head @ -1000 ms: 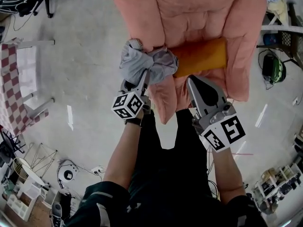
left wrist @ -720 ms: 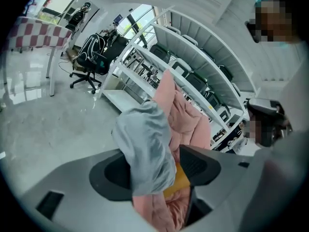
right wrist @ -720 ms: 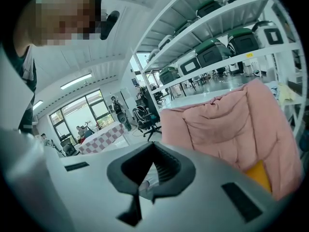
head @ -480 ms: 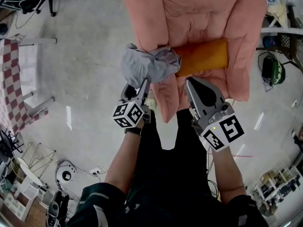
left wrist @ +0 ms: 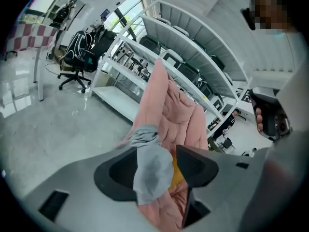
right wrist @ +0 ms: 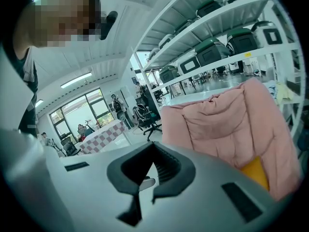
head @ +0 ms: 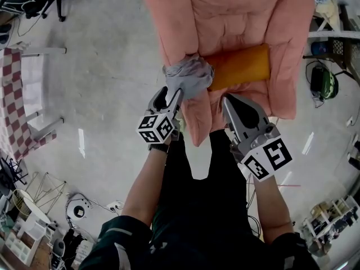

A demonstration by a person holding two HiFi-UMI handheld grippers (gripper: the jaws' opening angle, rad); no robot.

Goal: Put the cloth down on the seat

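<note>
The grey cloth (head: 188, 76) lies bunched just ahead of the left gripper (head: 167, 97), and one fold of it hangs down between that gripper's jaws. In the left gripper view the fold lies against one jaw, while a strip of orange shows between it and the other jaw. The pads therefore do not pinch it. The jaws stand apart and have just been closing, with the cloth between them.

The bundle rests on the front end of the arm of the pink padded seat (head: 225, 16) that stands straight ahead of the left gripper. The side of the cloth away from that gripper touches the end of an orange cushion (head: 239, 66).

The cushion lies across the seat, ahead of the right gripper (head: 229, 101). This gripper is beside the left one and apart from the cloth. Its jaws are together with nothing between them, and its tip is near the seat's front edge.

Well off to the left gripper's outer side stands a checked table (head: 11, 94) on the grey floor (head: 107, 66). Beyond the seat, the left gripper view shows white shelves (left wrist: 193, 66) and a black office chair (left wrist: 79, 52).
</note>
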